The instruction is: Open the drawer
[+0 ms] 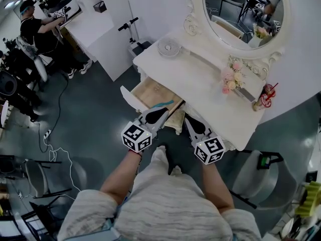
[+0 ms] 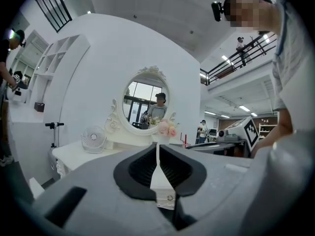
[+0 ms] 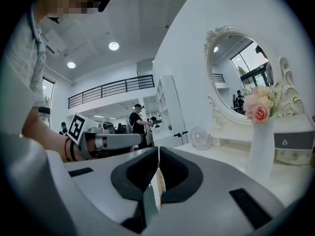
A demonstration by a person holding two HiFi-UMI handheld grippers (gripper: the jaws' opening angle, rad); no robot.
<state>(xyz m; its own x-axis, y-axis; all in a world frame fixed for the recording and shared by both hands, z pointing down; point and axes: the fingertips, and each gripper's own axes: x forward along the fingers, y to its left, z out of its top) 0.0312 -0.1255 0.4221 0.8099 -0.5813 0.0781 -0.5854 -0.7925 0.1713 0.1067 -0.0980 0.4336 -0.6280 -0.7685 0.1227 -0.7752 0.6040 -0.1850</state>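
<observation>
Drawer pulled out, both grippers closed and empty.
Drawer (image 1: 150,91) stands open at frame centre, out from the white dressing table (image 1: 210,84); left gripper (image 1: 163,113) and right gripper (image 1: 188,121) sit just below it, jaws together, nothing between.

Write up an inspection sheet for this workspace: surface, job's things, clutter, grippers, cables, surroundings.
Surface: white table with an oval mirror at its back.
Job's things: drawer pulled out, wooden bottom showing.
Clutter: fan, flowers and a red item on the table top.
Grippers: left gripper and right gripper both at the drawer's front, fingers shut, nothing between them.
Cables: one cable loose on the floor to the left.
Surroundings: person working at far left; chair at lower left.
</observation>
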